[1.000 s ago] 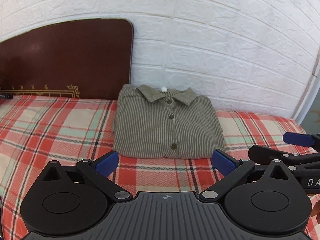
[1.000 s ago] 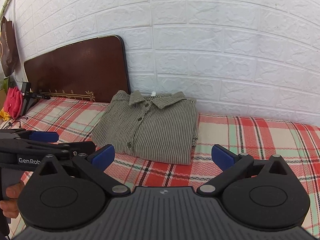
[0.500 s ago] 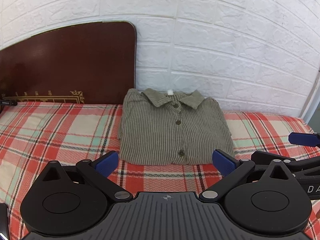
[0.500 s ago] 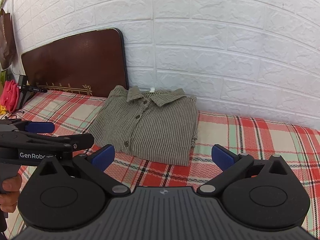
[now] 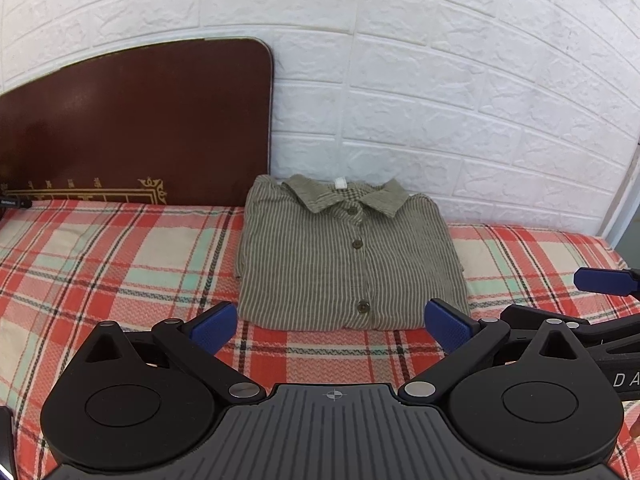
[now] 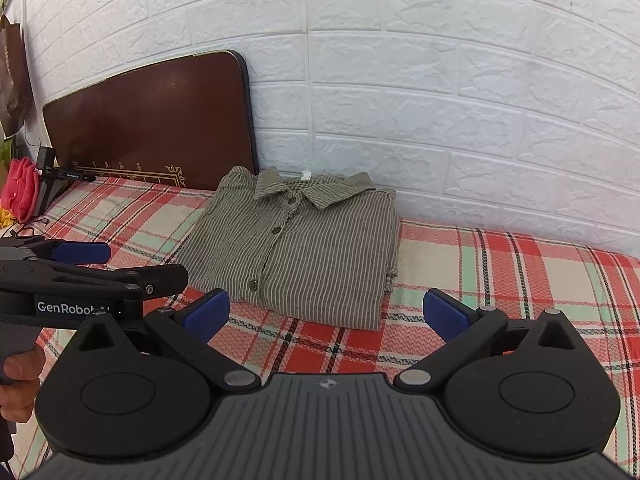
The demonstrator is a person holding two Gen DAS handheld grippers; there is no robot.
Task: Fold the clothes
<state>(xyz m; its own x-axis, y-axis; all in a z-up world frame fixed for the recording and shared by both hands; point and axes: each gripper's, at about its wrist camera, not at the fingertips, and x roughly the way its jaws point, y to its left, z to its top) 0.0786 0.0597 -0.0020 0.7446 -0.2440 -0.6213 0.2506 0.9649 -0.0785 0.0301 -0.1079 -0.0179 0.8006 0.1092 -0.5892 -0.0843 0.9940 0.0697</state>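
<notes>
Jaws of left gripper (image 5: 327, 322) and right gripper (image 6: 326, 313) gape wide, holding nothing.

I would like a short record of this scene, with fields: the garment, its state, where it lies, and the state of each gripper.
garment: striped shirt, olive with pale stripes, collar and buttons facing up
state: folded into a neat rectangle, lying flat
surface: plaid bedcover, red, cream and green
position: near the white brick wall, collar toward it, beside the brown board
left gripper: open, empty, in front of the shirt, not touching it
right gripper: open, empty, also short of the shirt
task stage: the shirt looks already folded
</notes>
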